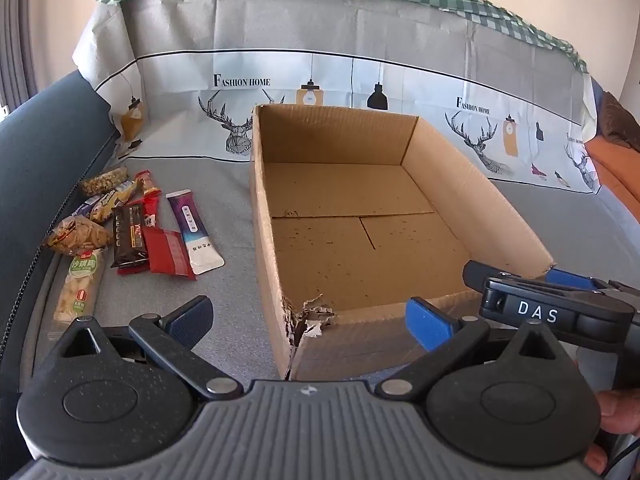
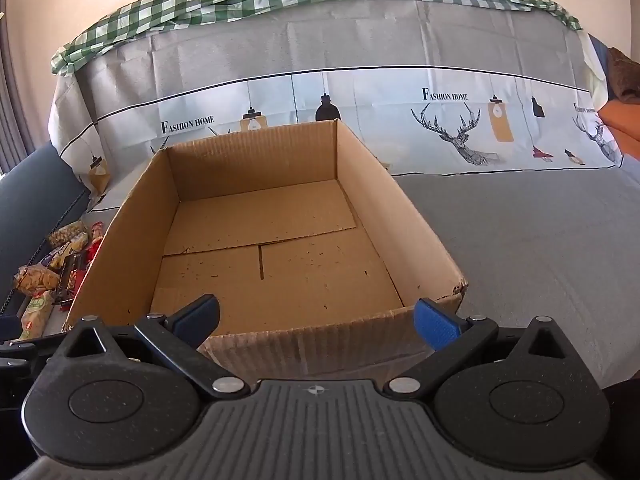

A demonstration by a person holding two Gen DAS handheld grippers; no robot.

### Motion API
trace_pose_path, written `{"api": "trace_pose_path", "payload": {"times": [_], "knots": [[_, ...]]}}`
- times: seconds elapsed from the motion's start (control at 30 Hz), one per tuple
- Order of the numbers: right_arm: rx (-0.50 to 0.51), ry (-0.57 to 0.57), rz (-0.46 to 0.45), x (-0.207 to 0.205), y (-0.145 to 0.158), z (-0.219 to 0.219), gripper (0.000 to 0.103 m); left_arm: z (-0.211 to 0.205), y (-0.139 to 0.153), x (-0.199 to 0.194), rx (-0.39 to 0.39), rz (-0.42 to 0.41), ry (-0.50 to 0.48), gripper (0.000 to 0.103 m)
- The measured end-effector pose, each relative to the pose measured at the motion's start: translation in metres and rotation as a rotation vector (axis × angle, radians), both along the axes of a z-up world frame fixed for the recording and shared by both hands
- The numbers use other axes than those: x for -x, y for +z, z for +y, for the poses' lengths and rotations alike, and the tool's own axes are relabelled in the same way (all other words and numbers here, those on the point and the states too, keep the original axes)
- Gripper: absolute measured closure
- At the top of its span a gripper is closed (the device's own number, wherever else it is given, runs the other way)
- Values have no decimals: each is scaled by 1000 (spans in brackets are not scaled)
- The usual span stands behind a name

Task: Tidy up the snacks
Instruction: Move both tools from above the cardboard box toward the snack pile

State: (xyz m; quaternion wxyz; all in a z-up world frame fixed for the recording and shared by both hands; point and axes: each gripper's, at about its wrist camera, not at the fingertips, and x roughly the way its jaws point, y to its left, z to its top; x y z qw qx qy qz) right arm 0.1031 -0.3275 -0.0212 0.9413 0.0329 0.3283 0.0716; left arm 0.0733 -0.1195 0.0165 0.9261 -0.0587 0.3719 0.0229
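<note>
You are holding left gripper (image 1: 310, 318) and right gripper (image 2: 316, 318) wide, both empty. Snack packets (image 1: 132, 228) lying mid-left of frame, left of empty cardboard box (image 1: 276, 280); long axes running away from you. Left gripper nearer.
</note>
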Motion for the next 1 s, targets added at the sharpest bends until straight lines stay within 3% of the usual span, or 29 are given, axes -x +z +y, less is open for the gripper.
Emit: {"api": "trace_pose_path", "payload": {"times": [0.7,1.0], "knots": [[-1,-7,-11,4,0,0,1,-9,1,2,3,0,-5,1],[-14,-5,-31,6,0,-3,10,-10,5,4,6,-6,-11,1]]}}
